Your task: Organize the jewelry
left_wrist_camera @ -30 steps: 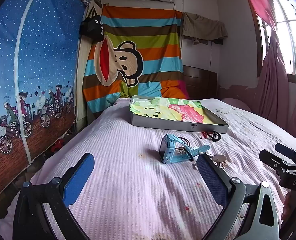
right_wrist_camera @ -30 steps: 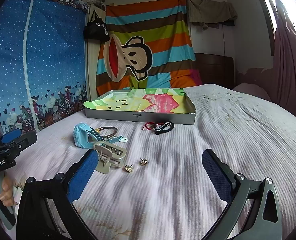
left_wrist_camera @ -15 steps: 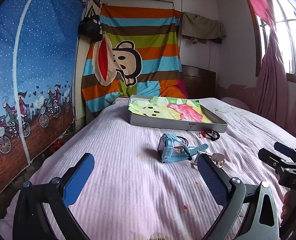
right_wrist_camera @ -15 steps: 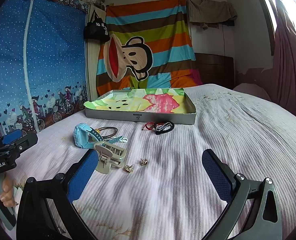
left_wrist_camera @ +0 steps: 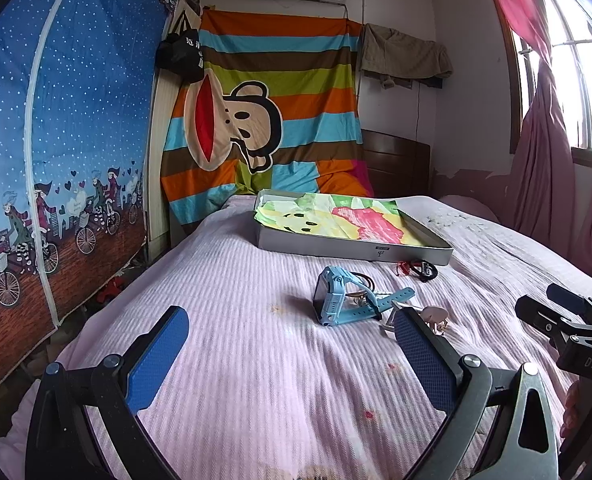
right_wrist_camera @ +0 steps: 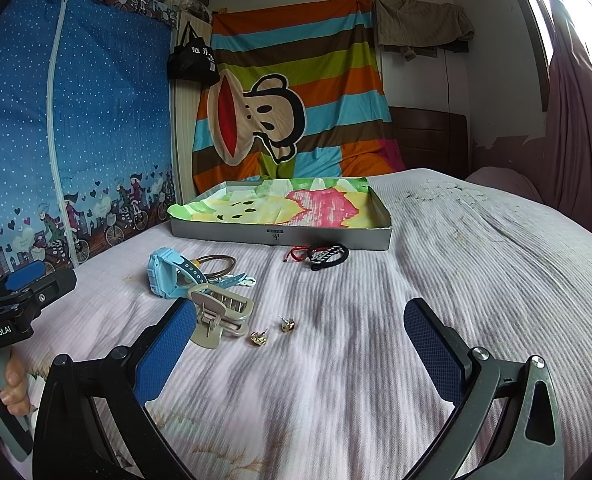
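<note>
Black left tool (right_wrist_camera: 23, 292) reads "GenRobot.AI"; right tool (left_wrist_camera: 568, 312) "DAS"; both spread, empty.

A ribbed pink cloth bedspread (right_wrist_camera: 456, 280) carries a matt grey tray (right_wrist_camera: 336, 238) lined with creased printed paper, a glossy blue plastic watch (right_wrist_camera: 165, 274), and shiny gold metal earrings (right_wrist_camera: 258, 337).
</note>
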`<state>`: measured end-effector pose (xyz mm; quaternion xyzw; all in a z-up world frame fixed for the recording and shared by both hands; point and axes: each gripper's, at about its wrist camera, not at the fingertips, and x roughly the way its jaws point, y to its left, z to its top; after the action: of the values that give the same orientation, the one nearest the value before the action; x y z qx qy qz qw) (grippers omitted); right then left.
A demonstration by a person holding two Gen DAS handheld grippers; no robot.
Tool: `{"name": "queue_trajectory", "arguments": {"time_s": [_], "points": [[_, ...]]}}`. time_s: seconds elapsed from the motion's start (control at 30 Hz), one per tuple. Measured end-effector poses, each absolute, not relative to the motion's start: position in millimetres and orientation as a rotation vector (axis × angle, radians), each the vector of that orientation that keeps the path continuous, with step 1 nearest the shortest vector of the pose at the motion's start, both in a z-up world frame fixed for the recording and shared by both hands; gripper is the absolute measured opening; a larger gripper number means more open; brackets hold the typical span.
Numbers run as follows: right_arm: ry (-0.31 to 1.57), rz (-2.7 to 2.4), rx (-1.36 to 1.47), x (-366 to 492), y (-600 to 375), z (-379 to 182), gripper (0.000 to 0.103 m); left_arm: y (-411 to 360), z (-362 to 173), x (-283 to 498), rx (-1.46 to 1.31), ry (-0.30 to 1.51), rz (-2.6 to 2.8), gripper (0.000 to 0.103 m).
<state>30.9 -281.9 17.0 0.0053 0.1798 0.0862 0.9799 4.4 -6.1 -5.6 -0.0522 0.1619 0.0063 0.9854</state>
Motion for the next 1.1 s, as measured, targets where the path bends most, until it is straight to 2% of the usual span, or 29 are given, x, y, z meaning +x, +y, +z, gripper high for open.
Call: {"name": "queue_trajectory", "arguments": {"time_s": [1.1], "points": [[0.36,0.174,0.012,29.8,-282.7,19.4,0.102,-11.9,-6.0,5.7,-0.104,0.324,0.013,0.103]]}}
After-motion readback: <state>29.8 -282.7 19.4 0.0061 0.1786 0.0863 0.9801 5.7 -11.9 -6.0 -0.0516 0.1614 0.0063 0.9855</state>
